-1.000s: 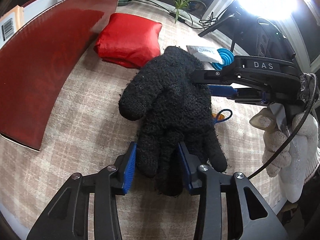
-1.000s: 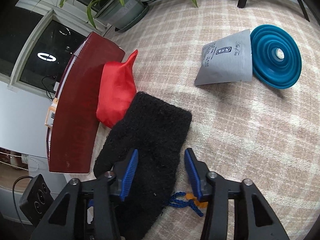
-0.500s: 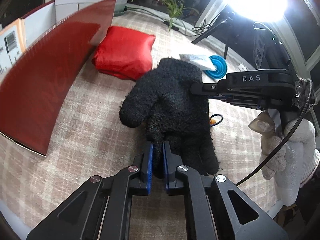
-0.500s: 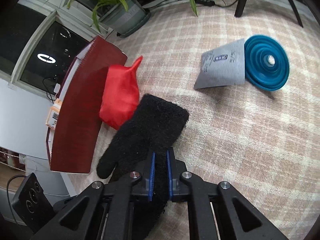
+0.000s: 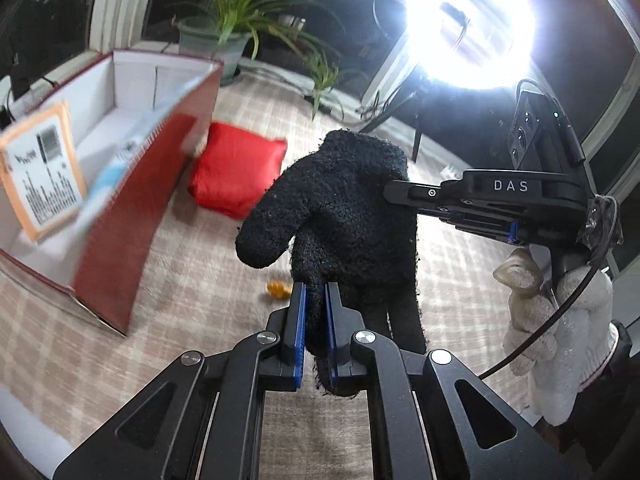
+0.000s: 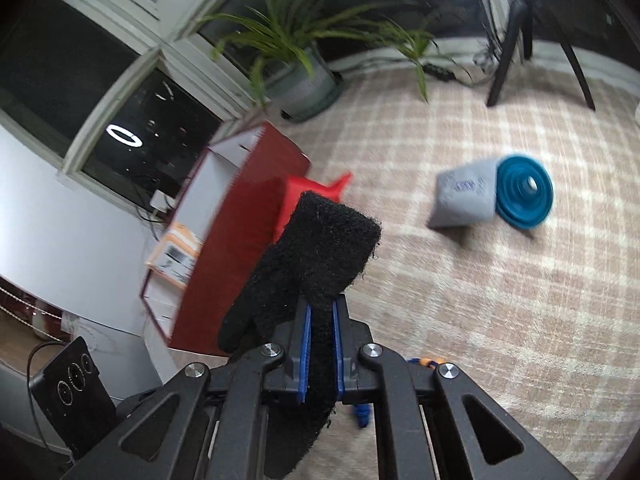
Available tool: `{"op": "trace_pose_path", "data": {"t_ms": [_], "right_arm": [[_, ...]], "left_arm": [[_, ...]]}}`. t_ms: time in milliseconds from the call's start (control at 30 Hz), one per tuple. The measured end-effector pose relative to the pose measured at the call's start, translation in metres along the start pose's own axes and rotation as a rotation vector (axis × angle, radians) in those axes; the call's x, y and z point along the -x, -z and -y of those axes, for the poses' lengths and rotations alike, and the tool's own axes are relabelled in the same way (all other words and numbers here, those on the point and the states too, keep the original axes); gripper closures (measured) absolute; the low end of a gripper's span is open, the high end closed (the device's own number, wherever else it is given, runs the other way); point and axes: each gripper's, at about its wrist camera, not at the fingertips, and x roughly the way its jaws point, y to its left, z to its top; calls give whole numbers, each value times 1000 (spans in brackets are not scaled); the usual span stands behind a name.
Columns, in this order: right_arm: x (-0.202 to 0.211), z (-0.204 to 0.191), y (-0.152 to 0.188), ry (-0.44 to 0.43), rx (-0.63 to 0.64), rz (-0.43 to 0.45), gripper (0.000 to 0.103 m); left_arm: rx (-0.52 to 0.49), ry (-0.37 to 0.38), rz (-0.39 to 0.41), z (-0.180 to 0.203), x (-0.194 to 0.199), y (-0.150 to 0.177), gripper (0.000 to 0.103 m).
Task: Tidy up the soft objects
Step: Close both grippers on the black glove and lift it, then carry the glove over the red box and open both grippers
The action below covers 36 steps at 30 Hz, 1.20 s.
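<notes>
A black fuzzy glove [image 5: 344, 208] hangs in the air above the checked cloth, held by both grippers. My left gripper [image 5: 315, 300] is shut on one of its fingers. My right gripper [image 6: 320, 320] is shut on its cuff side; the glove [image 6: 316, 248] rises in front of it. The right gripper also shows in the left wrist view [image 5: 404, 194], clamped on the glove's right edge. A red cushion [image 5: 236, 172] lies on the cloth beside a red box [image 5: 132, 216] with a white inside.
A grey pouch [image 6: 464, 198] and a blue collapsible funnel [image 6: 524, 196] lie on the cloth to the right. A small orange and blue trinket [image 5: 278, 289] lies under the glove. A potted plant [image 6: 300, 76] and tripod legs [image 6: 508, 52] stand at the back.
Both grippers closed on the glove and lifted it off the cloth. The box's white inside has come into view.
</notes>
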Motion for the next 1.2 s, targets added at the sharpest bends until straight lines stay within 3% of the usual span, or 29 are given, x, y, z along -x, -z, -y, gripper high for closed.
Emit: {"op": "trace_pose_path", "data": {"t_ms": [267, 600, 900, 1200], "right_arm": [[10, -60, -14, -56, 64, 60, 94], [-21, -127, -40, -78, 130, 74, 94], [-71, -160, -74, -28, 131, 58, 94], [-113, -166, -93, 27, 121, 26, 94]], "left_arm": [[6, 8, 96, -17, 40, -17, 96], [33, -42, 183, -69, 74, -39, 96], [36, -91, 181, -113, 61, -72, 96], [50, -125, 141, -145, 42, -88, 96]]}}
